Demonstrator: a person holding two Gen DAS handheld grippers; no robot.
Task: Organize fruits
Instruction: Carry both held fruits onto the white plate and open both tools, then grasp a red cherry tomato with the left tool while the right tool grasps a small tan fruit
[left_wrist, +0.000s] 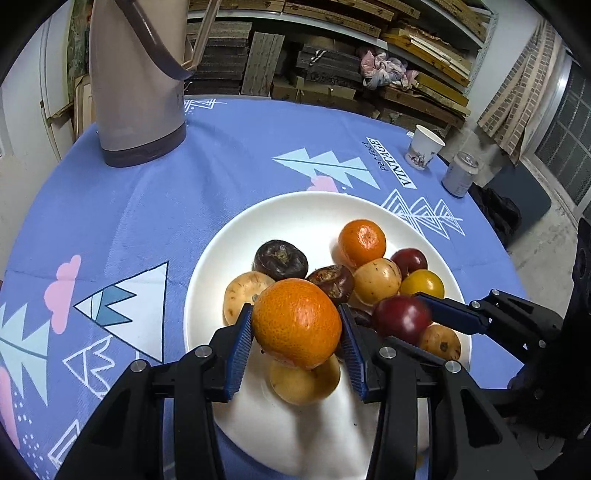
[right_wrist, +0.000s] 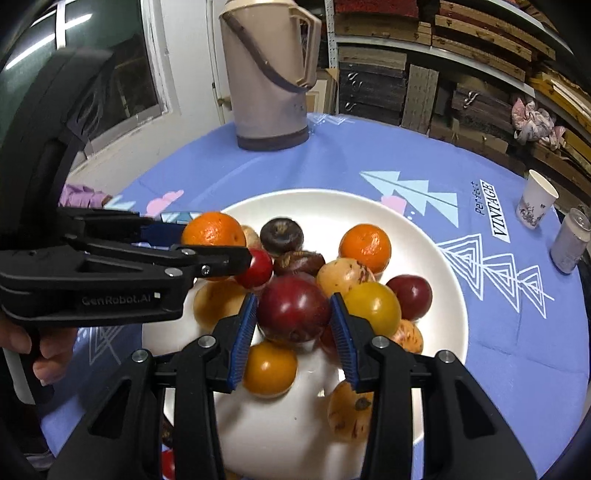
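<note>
A round orange tangerine (left_wrist: 297, 323) is pinched by the left gripper (left_wrist: 295, 332), a dark red plum (right_wrist: 293, 308) by the right gripper (right_wrist: 293, 325); with smooth skins, either could be dropped onto the white ceramic plate (left_wrist: 295, 210), scattering piled fruit.

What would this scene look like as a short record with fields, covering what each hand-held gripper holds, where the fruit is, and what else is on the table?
left hand-held gripper: shut on an orange
right hand-held gripper: around a dark red plum
plate: white, holding mixed fruit
second orange: lying on the plate
tablecloth: blue, printed
jug: far side of the table
paper cup: far right edge, beside a can
</note>
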